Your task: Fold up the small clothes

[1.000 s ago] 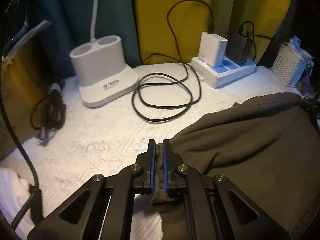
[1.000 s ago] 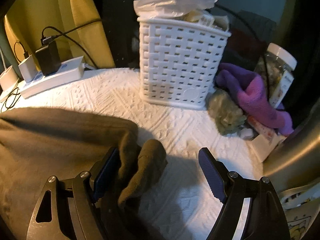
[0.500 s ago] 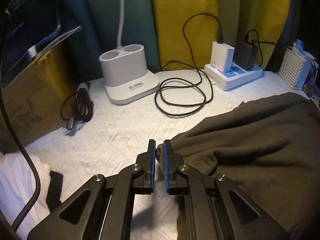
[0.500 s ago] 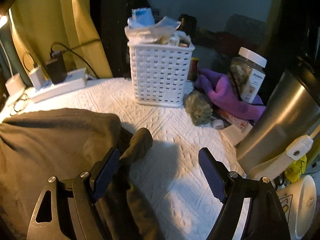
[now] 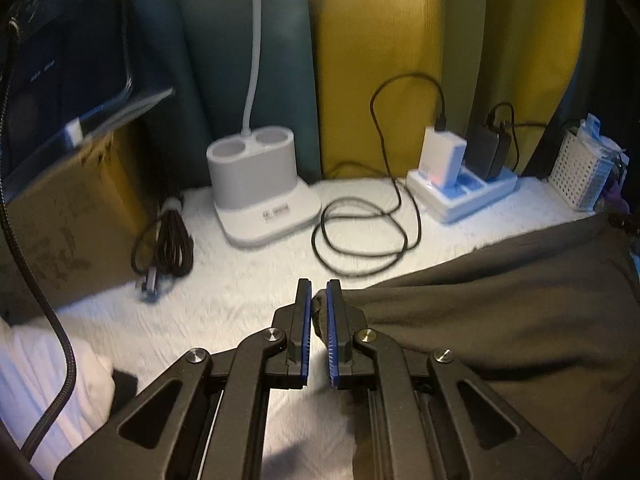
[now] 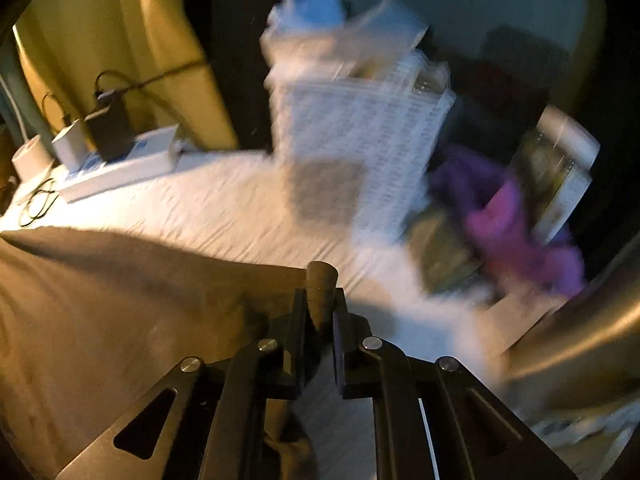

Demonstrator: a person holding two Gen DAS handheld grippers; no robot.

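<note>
On the white-covered tabletop [image 5: 248, 292], you have the brown garment [image 5: 500, 312] pinched at two edges.
Your left gripper [image 5: 319, 308] is clamped tight on a fold at the garment's near-left edge, blue pads almost meeting. Your right gripper [image 6: 320, 304] is closing its jaws on a bunched tip of the same cloth, which pokes up between them. The garment spreads between both grippers, lying in front of the white power strip [image 5: 464, 192], coiled black cable [image 5: 364, 236] and white basket [image 6: 360, 128]; the right view is motion-blurred.
</note>
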